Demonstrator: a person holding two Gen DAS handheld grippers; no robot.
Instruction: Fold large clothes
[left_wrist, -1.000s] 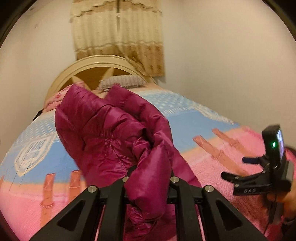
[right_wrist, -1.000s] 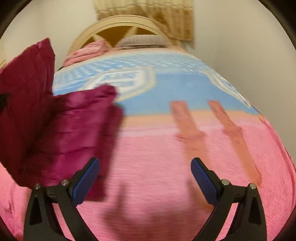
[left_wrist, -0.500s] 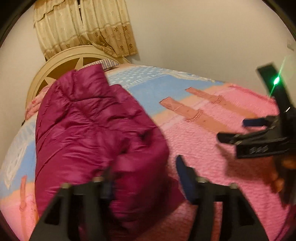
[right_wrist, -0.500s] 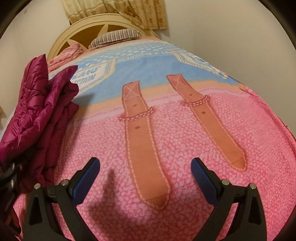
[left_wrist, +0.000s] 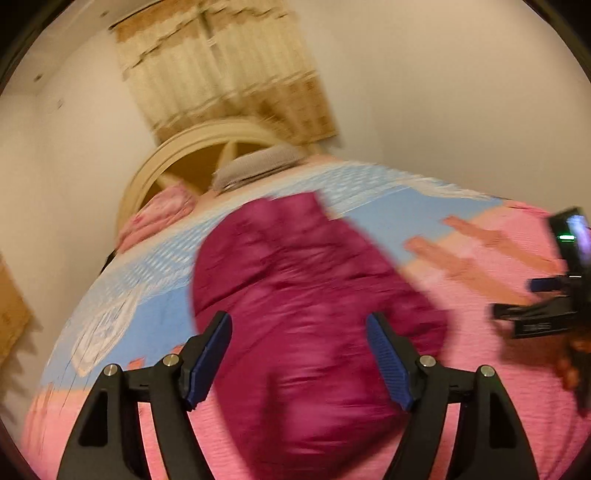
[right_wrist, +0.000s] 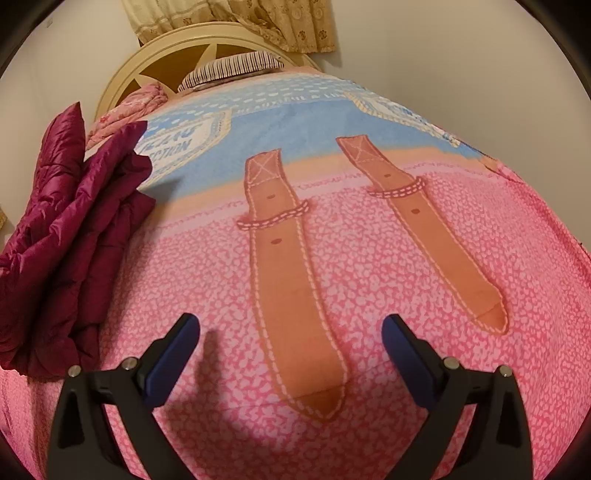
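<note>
- The bed (right_wrist: 369, 280) carries everything: a pink and blue blanket with two printed brown straps (right_wrist: 291, 280), and at the head end a curved cream headboard (right_wrist: 155, 48) with a striped pillow (right_wrist: 232, 66) against it.
- The quilted magenta jacket (right_wrist: 62, 236) lies bundled along the bed's left edge in the right wrist view, its folds stacked and its far corner pointing toward the headboard.
- The left gripper (left_wrist: 299, 354) hangs over the jacket (left_wrist: 306, 317) with its jaws wide; they have just been opening, and the blue pads stand on either side of the fabric without pressing it. This view is blurred.
- The right gripper (right_wrist: 291, 354) hovers over bare pink blanket near the foot edge, jaws wide, nothing between them, well apart from the jacket.
- From the jacket's right side across to the bed's right edge the blanket is open and flat; a plain wall runs close beside that edge.
</note>
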